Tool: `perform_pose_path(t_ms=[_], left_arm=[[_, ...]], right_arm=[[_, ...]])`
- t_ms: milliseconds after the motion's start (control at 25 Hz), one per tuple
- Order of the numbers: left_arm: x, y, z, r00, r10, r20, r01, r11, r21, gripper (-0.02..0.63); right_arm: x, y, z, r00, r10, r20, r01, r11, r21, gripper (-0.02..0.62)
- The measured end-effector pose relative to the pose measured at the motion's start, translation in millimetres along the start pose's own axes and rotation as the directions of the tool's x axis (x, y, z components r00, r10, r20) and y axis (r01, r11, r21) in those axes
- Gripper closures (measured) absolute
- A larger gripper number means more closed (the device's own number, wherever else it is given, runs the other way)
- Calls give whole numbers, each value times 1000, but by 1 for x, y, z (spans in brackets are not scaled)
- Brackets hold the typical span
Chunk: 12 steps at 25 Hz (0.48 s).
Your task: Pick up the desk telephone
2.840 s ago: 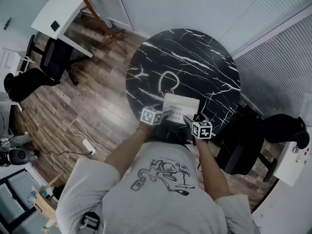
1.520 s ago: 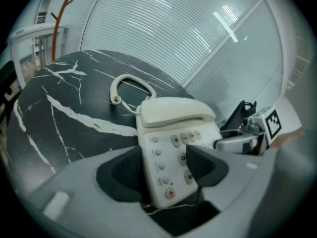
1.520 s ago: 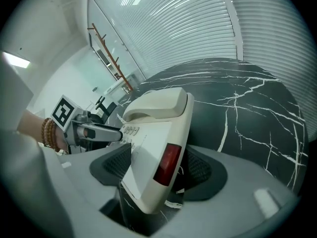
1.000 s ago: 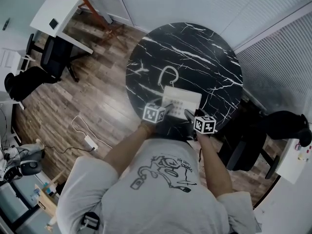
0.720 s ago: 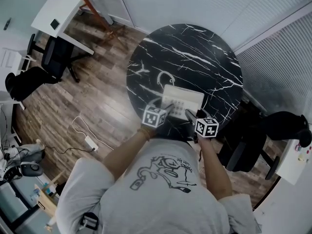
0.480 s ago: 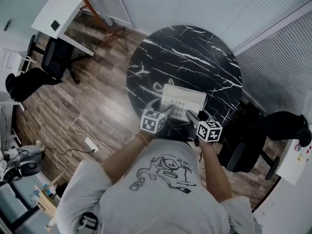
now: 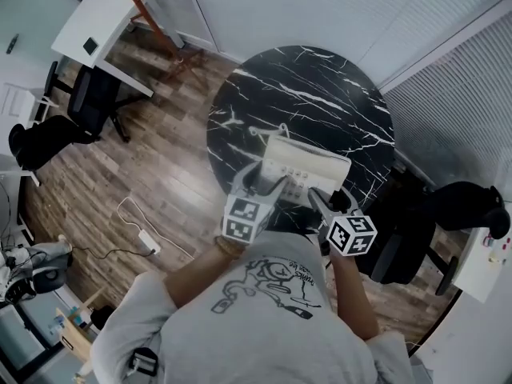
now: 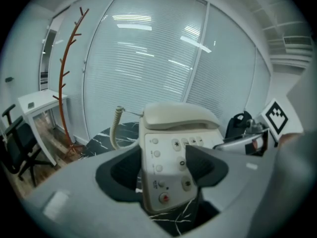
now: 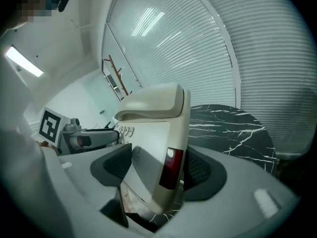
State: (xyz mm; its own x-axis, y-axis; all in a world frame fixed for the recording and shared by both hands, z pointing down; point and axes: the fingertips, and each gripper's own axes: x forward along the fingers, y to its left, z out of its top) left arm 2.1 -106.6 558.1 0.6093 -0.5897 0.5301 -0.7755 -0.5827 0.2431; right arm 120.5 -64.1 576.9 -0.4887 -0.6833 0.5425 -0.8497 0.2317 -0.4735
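Change: beige plastic desk telephone (image 7: 308, 162) no longer flat on the round black white-veined marble table (image 7: 320, 86); now raised, nearer the head camera and tilted, with both claws higher than a second ago.
Cord change: curly beige cord (image 8: 115, 128) no longer lying looped on the marble, now pulled up at the phone's far left corner.
Meaning for task: lift looks under way and nearly done; telephone seems clear of the tabletop, with marble showing underneath it in both gripper views.
Left gripper (image 7: 270, 184): clamped fairly wide on the phone's near left part; right pad over the keypad face, left pad at the left edge (image 8: 163, 170).
Telephone position: held up between the two claws over the near rim of the table, keypad up, beige handset (image 8: 181, 117) seated across the far end of the base.
Right gripper (image 7: 322, 200): also closed wide on the phone, gripping its right edge (image 9: 158, 170); base seen edge-on between the pads, dark red panel on its side right at the jaws.
Phone vs claws: near end inside both sets of jaws, far end and handset sticking out forward beyond them; body (image 9: 163, 113) tilted.
Risk: grips only on the near end, so far end possibly sagging; cord tug also possible.
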Motion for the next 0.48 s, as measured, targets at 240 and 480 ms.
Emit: perform_pose_path(t_ms=[240, 480], left_arm=[[-30, -19, 44, 996, -2, 89, -3, 998, 63, 330], [-59, -35, 73, 986, 6, 167, -23, 995, 95, 330]], right_arm=[[-32, 23, 29, 998, -10, 68, 11, 1000, -4, 276], [-59, 44, 52, 993, -16, 117, 20, 999, -37, 276]])
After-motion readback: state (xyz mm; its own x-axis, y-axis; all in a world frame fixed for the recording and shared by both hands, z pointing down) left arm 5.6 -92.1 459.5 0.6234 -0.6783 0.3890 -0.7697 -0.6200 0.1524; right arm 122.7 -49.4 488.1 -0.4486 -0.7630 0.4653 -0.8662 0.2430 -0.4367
